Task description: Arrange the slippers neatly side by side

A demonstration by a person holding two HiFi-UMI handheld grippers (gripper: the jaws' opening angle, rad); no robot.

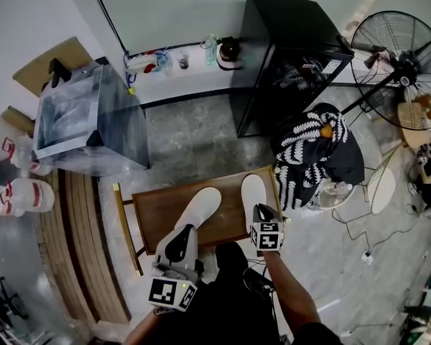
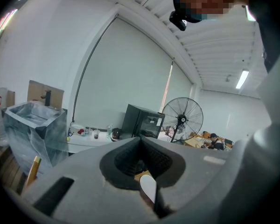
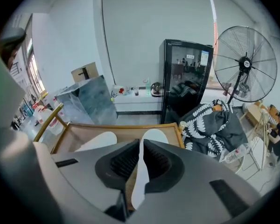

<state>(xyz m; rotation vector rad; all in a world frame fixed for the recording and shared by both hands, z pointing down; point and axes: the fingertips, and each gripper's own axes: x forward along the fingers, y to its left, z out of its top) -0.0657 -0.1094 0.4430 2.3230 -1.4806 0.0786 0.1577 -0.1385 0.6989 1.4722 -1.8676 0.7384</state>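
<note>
Worktop (image 1: 158, 210) of brown wood stands on a grey stone floor (image 1: 194, 131), near a black cabinet (image 1: 287, 49) and a fan (image 1: 406, 52). On it we see the left gripper (image 1: 182, 230) with its jaws pinched on the left slipper (image 1: 202, 205). The right gripper (image 1: 262, 208) has its jaws nipped on the right slipper (image 1: 253, 189). The two slippers are not yet parallel.

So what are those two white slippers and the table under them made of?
The left slipper and right slipper look like thin, soft white cloth or foam. They are matte with no shine, but I can't tell which of the two materials it is. The table looks like brown wood, with a smooth top and a paler raised rim.
</note>
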